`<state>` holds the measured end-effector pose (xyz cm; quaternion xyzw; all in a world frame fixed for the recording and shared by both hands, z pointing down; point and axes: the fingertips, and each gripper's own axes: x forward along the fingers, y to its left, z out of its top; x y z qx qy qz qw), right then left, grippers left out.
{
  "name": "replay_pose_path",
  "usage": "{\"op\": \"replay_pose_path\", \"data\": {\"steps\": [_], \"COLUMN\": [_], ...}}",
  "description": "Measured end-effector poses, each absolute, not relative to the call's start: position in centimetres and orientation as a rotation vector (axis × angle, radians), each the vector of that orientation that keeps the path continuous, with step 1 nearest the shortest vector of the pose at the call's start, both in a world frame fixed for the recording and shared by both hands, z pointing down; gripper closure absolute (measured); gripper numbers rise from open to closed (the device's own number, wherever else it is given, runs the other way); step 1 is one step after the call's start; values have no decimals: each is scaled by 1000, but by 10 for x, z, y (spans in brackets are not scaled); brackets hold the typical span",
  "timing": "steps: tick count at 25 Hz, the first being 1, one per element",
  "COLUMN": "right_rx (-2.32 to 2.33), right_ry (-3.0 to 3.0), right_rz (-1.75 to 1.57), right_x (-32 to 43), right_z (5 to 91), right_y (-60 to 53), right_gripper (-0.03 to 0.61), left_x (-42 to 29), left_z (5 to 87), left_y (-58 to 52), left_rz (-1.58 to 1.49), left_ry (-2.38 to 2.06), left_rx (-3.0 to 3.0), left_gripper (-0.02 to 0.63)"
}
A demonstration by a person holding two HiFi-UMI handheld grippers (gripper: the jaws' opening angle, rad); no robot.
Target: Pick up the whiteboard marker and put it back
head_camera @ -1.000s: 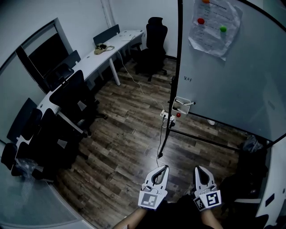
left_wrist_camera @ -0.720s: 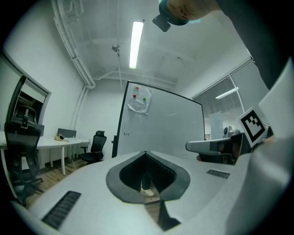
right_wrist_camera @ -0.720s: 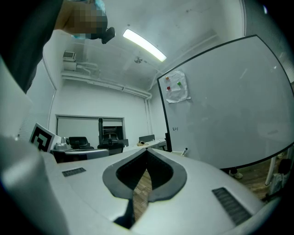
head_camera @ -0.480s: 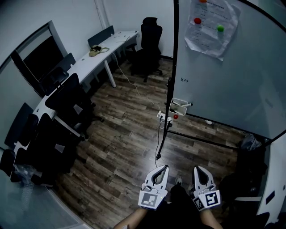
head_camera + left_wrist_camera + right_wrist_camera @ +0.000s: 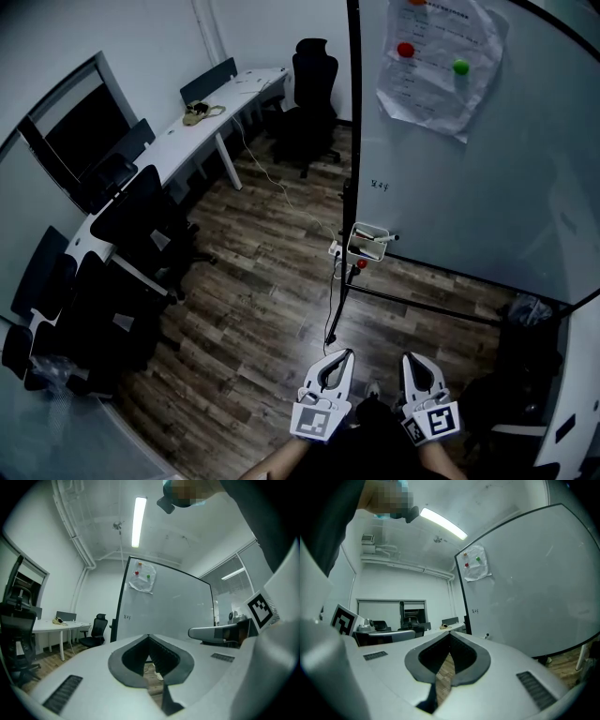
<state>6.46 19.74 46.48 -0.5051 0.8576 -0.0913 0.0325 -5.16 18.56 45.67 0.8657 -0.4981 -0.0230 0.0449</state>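
The whiteboard marker (image 5: 377, 237), white with a dark cap, lies across a small white holder (image 5: 366, 246) fixed at the lower left edge of the standing whiteboard (image 5: 487, 178). In the right gripper view the marker (image 5: 486, 635) shows only as a small tip at the board's foot. Both grippers are low in the head view, far short of the board. My left gripper (image 5: 345, 354) is shut with nothing in it, as its own view (image 5: 148, 636) also shows. Beside it, my right gripper (image 5: 411, 358) (image 5: 450, 633) is shut and empty too.
A paper sheet (image 5: 433, 66) hangs on the board under a red and a green magnet. A cable (image 5: 331, 291) runs down by the board's black stand. A long white desk (image 5: 178, 141) with several black office chairs (image 5: 145, 220) lines the left side of the wooden floor.
The head view has shifted: the whiteboard and its holder have slid left and slightly down in the picture. Both grippers stay shut, side by side at the bottom.
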Motion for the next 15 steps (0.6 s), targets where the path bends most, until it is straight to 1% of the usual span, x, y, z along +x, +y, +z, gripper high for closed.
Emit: {"op": "replay_pose_path", "data": {"steps": [15], "right_rx": [-1503], "right_ry": [2647], "right_rz": [-296], "right_x": [96], "right_z": [464], "right_y": [131], "right_gripper": [565], "left_x": [-14], "left_z": [455], "left_y": [120], "left_rz": [-42], "left_ry": [-1549], "left_rx": [2628], "left_gripper": [606]}}
